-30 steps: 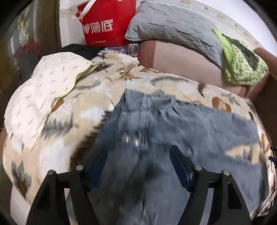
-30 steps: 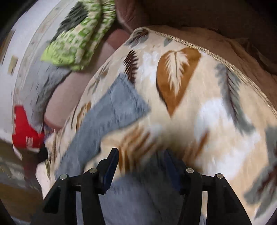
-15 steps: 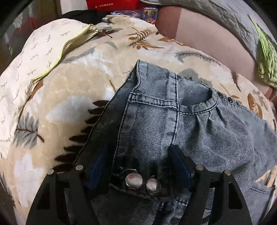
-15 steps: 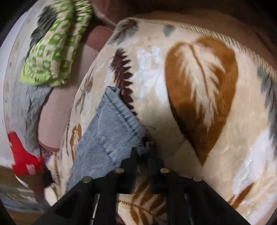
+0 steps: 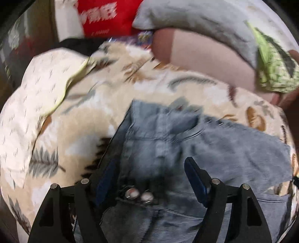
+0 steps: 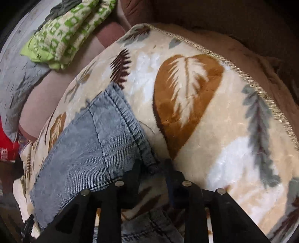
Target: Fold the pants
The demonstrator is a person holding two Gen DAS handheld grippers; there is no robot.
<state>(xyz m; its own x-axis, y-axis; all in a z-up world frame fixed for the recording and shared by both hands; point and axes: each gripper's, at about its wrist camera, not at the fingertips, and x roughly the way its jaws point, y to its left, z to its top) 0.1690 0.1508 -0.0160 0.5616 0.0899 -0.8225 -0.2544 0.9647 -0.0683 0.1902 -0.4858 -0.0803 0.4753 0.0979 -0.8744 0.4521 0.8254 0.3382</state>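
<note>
Grey-blue denim pants [image 5: 214, 149] lie spread on a leaf-print blanket [image 5: 89, 119]. My left gripper [image 5: 151, 168] hangs over the waistband, its jaws wide open. Two metal buttons [image 5: 139, 194] sit between its fingers, and the view is blurred. In the right wrist view one pant leg [image 6: 84, 149] ends in a stitched hem [image 6: 129, 119]. My right gripper [image 6: 153, 167] is at the hem's near corner. Its jaws are narrow and opening, with that corner between them and a small gap beside the right pad.
A red bag [image 5: 104, 16], a grey pillow [image 5: 196, 20] and a green patterned cloth [image 5: 274, 71] lie at the far side. A white quilt [image 5: 33, 89] covers the left. The blanket's corded edge [image 6: 233, 65] runs along the right, with a brown sofa [image 6: 224, 24] beyond.
The left gripper dipped close to the waistband, then drew back with its jaws still wide. The right gripper closed on the hem corner, and its jaws have since parted a little.
</note>
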